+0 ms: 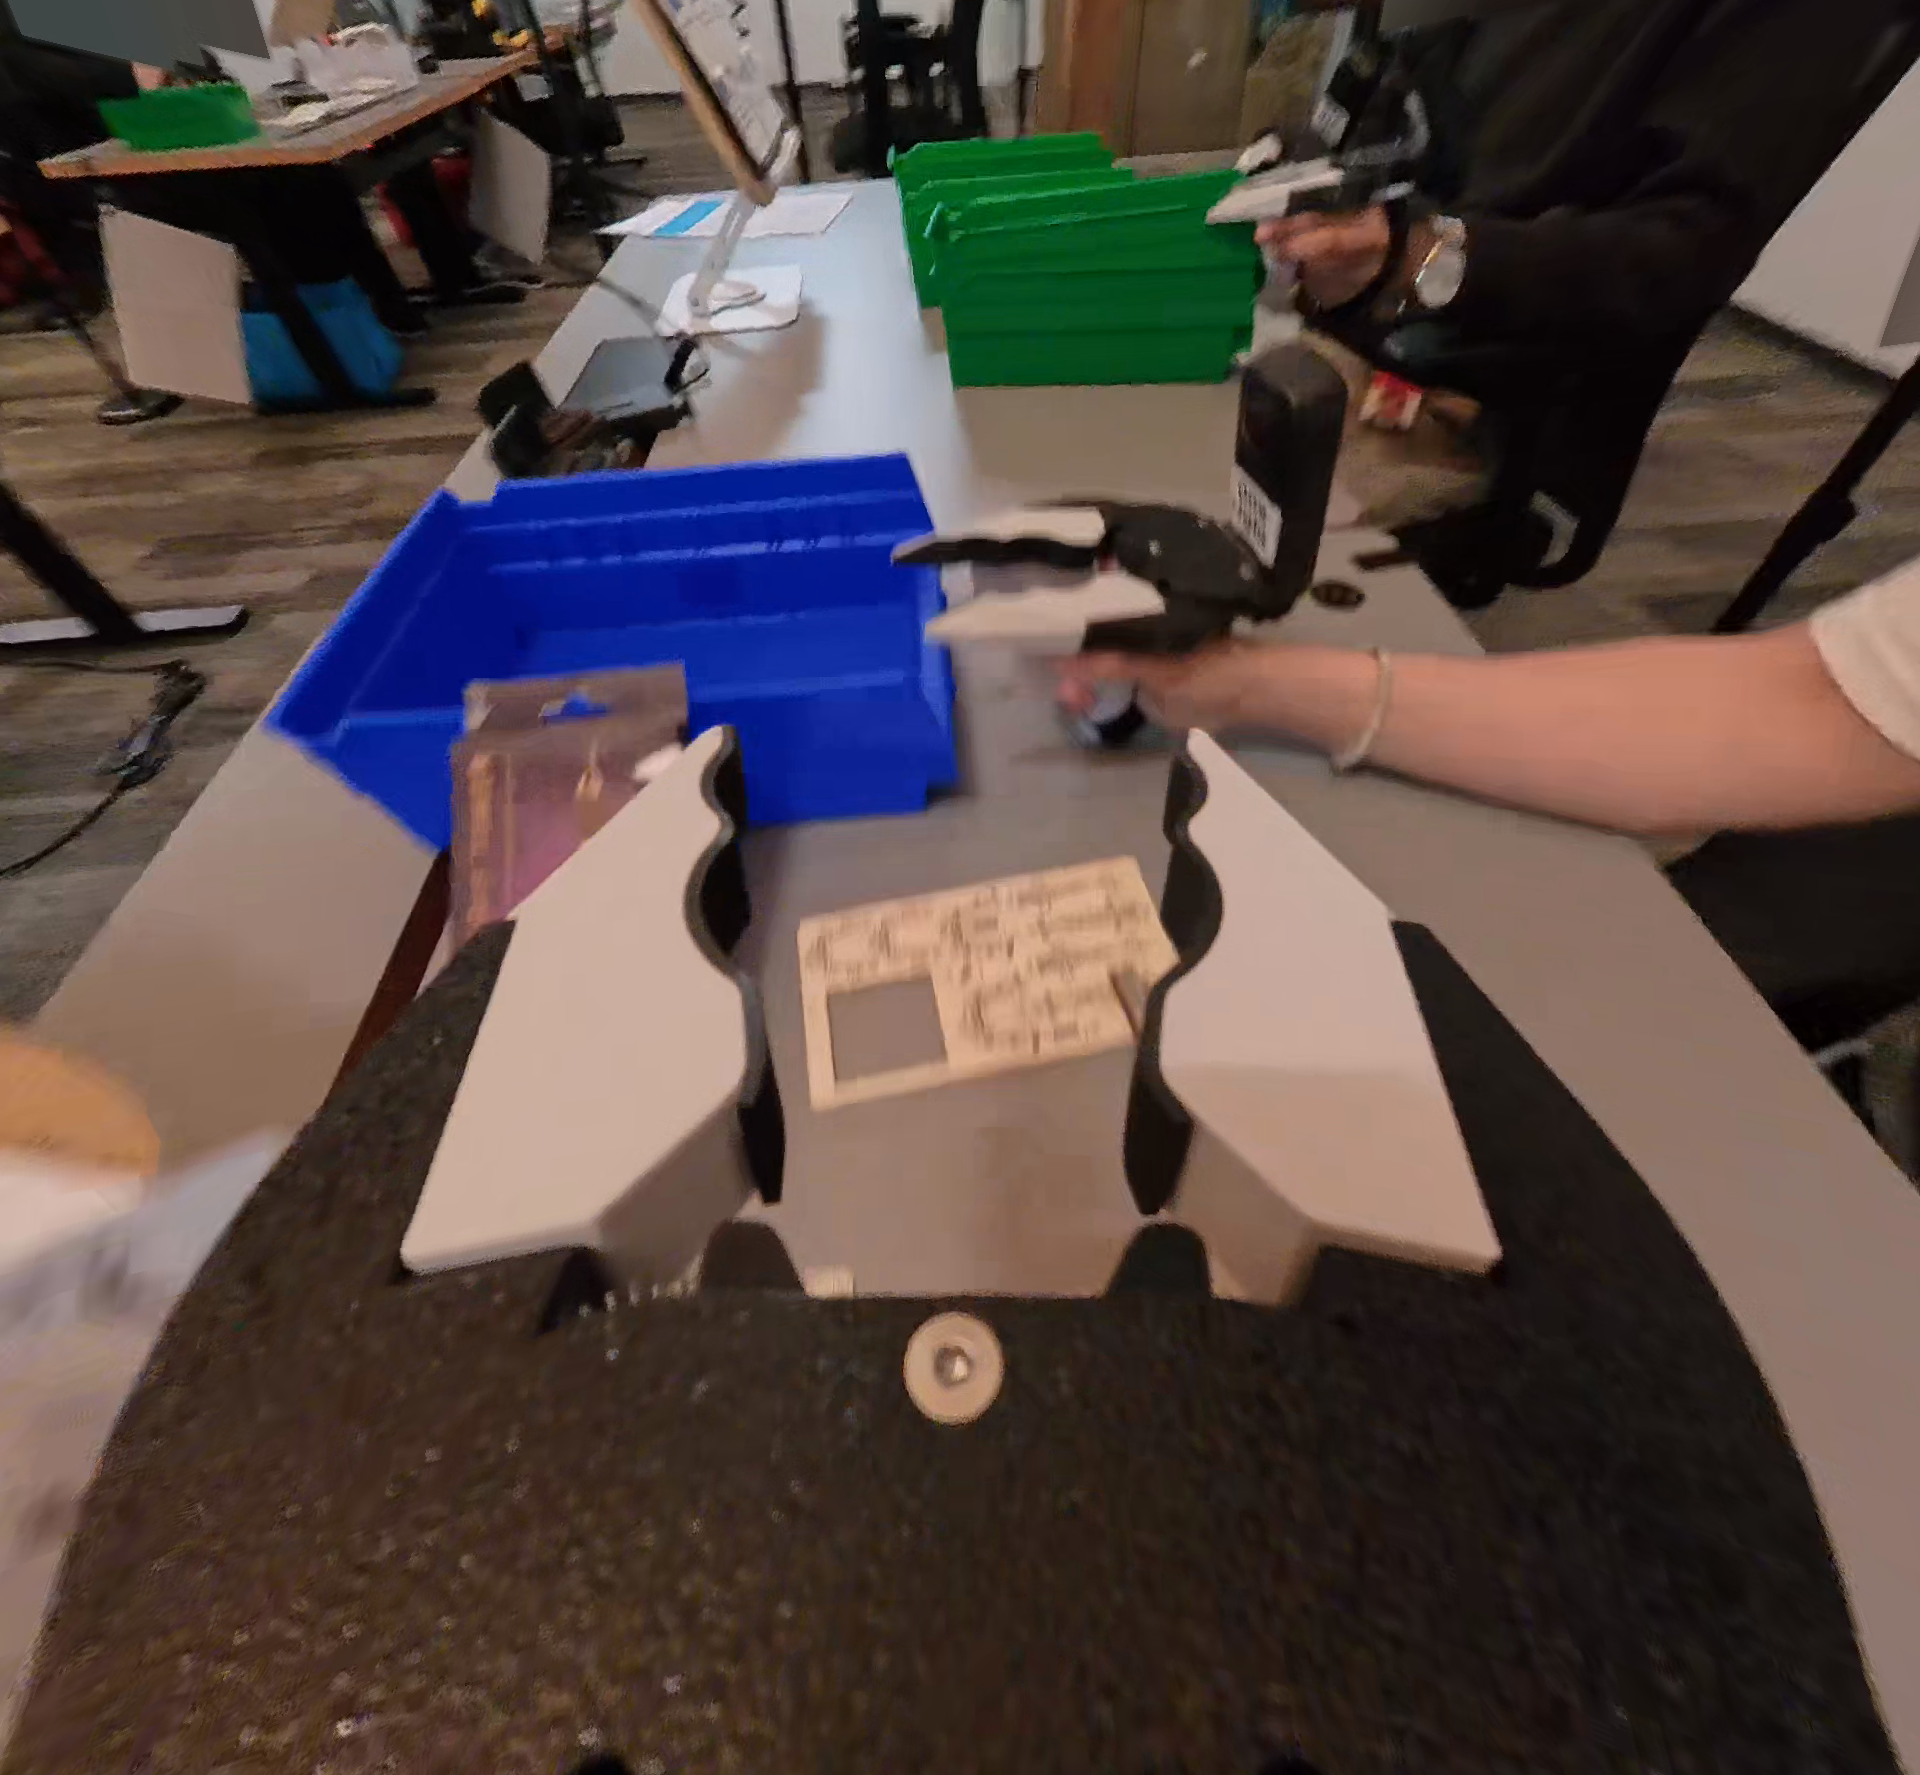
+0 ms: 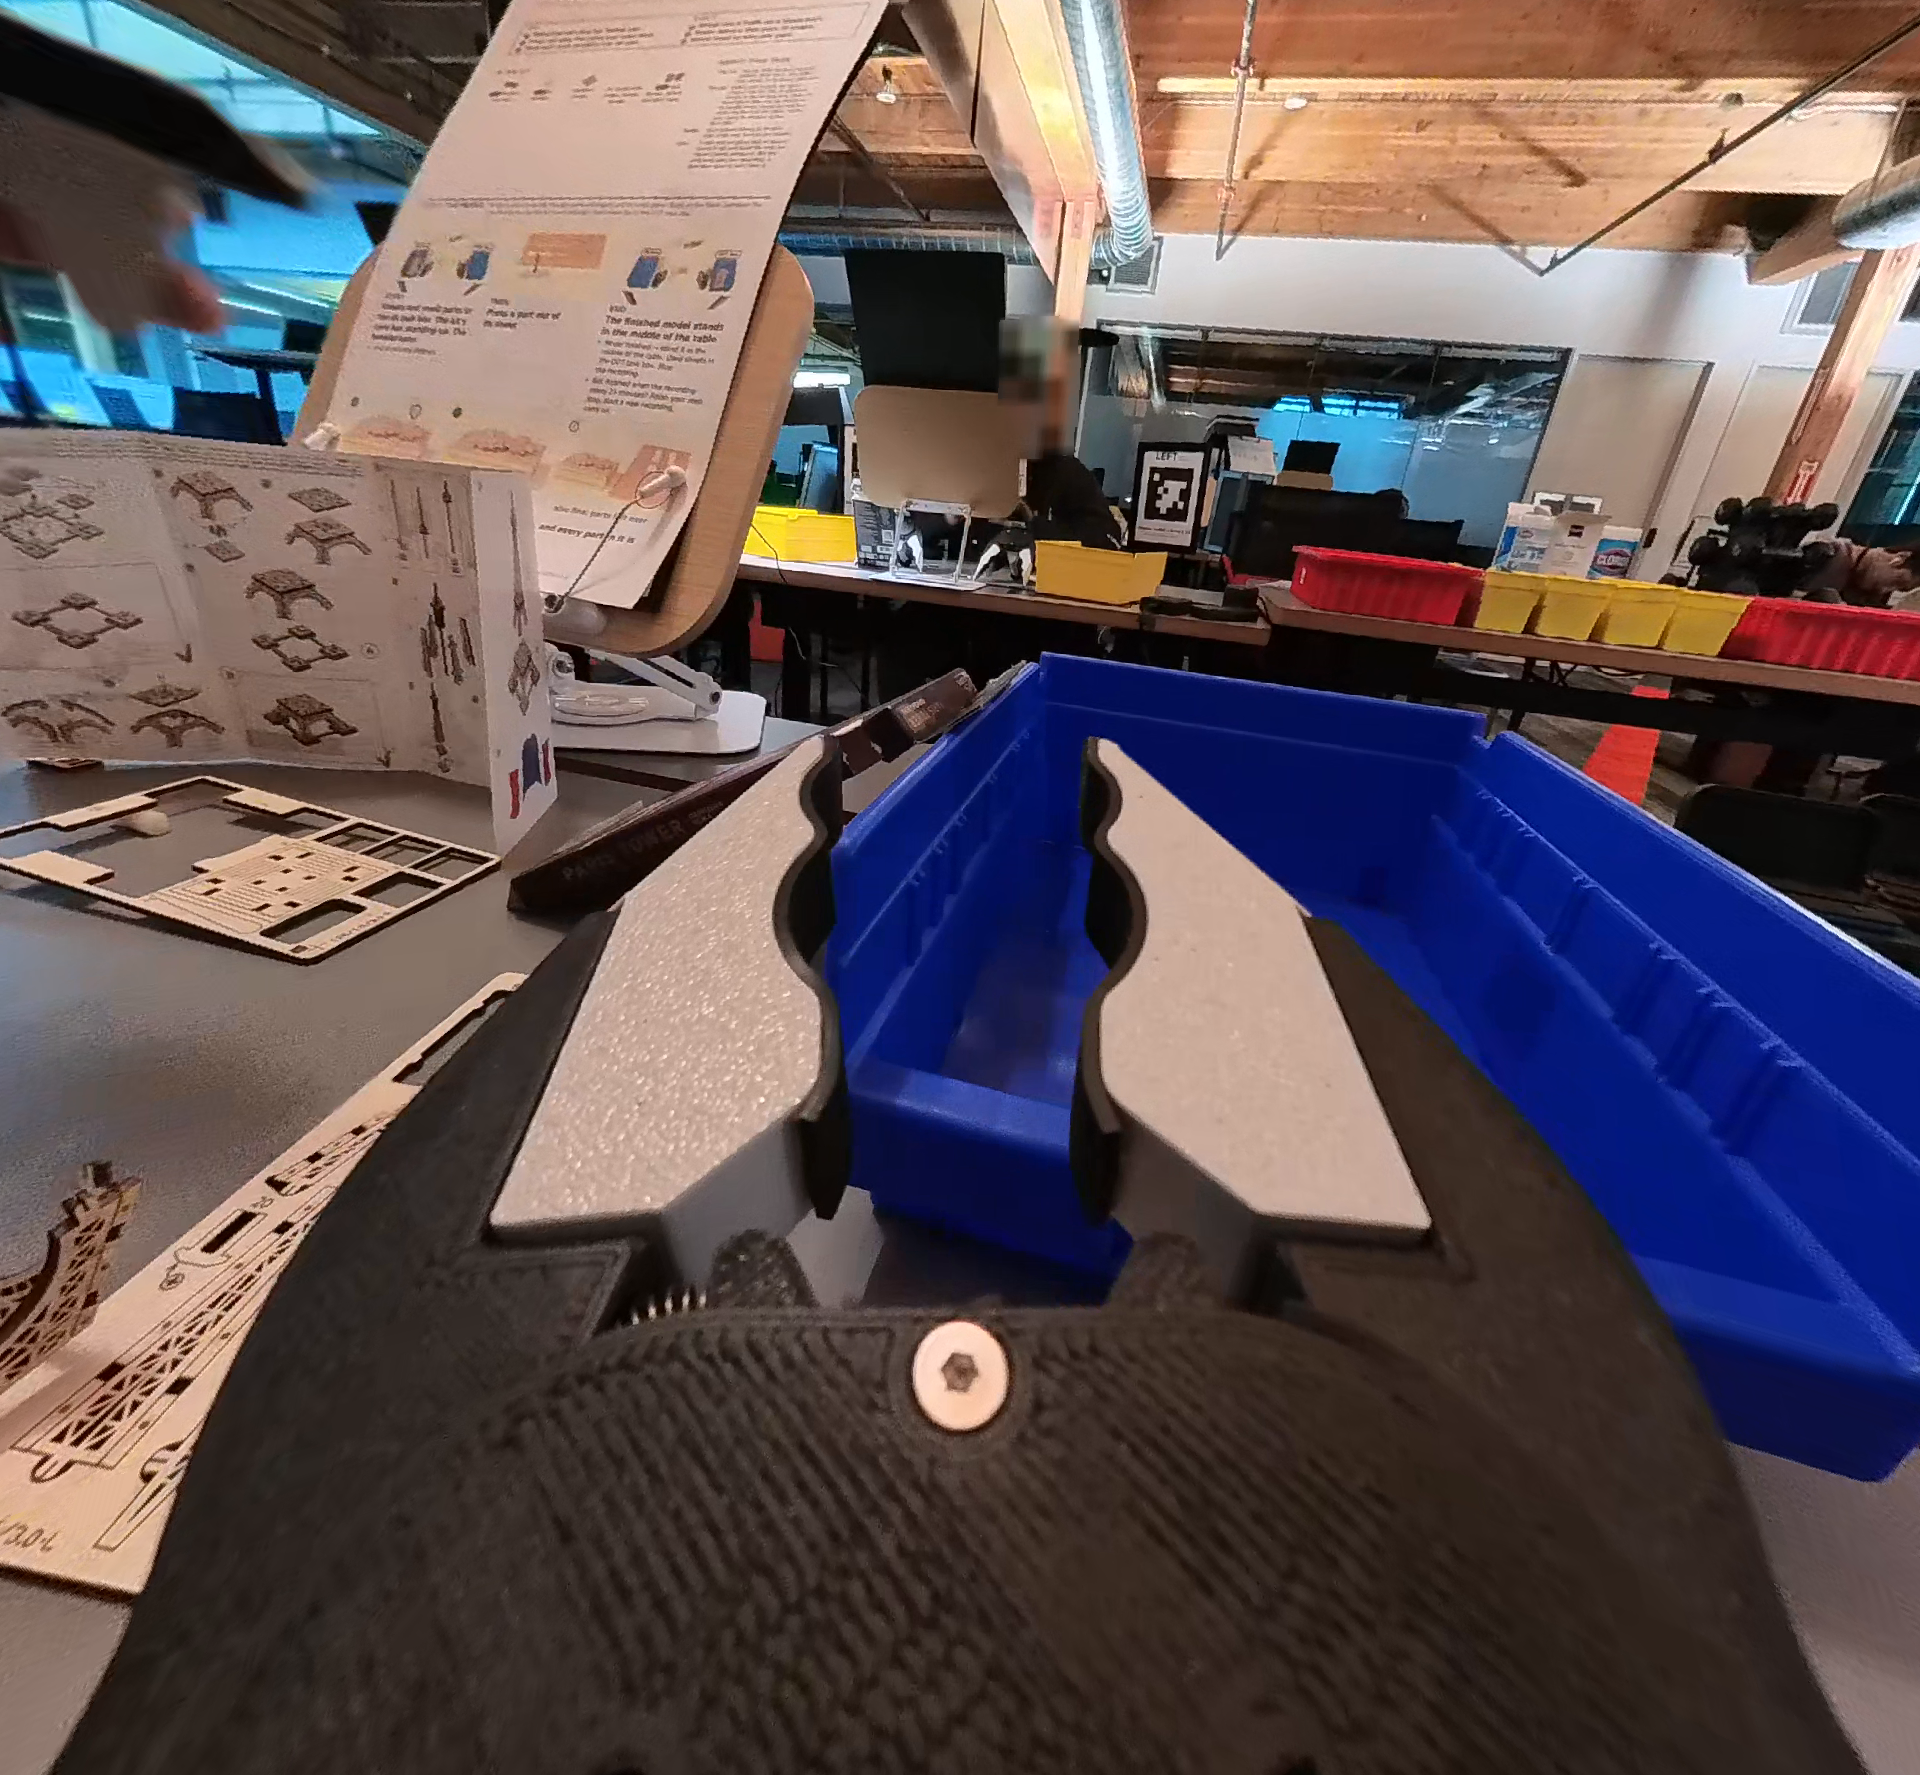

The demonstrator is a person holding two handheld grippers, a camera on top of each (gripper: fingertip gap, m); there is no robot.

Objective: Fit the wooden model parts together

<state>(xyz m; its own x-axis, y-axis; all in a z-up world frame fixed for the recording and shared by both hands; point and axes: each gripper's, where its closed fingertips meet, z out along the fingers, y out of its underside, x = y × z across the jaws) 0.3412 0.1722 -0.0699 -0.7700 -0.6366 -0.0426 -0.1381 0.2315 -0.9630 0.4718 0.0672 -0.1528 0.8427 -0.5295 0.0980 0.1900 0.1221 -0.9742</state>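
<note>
My left gripper (image 1: pixel 956 769) is open and empty above the grey table (image 1: pixel 987 1185). A pale wooden parts sheet (image 1: pixel 987 977) with a square cut-out lies flat on the table between its fingers. My right gripper (image 2: pixel 956 759) is open and empty, pointing into the near end of a blue bin (image 2: pixel 1558 998). It also shows in the left wrist view (image 1: pixel 920 591), held by a hand beside the bin. Two more wooden sheets (image 2: pixel 260 863) (image 2: pixel 156 1330) and a loose lattice part (image 2: pixel 52 1278) lie left of the right gripper.
The blue bin (image 1: pixel 644 624) stands at mid table. A dark packet (image 1: pixel 540 790) leans at its near corner. Green bins (image 1: pixel 1081 271) are stacked at the far end. A folded leaflet (image 2: pixel 260 603) and a sheet on a stand (image 2: pixel 623 219) are upright. Another person holds a gripper (image 1: pixel 1247 187) at far right. The tips of one gripper are about 20 cm away from the tips of the other.
</note>
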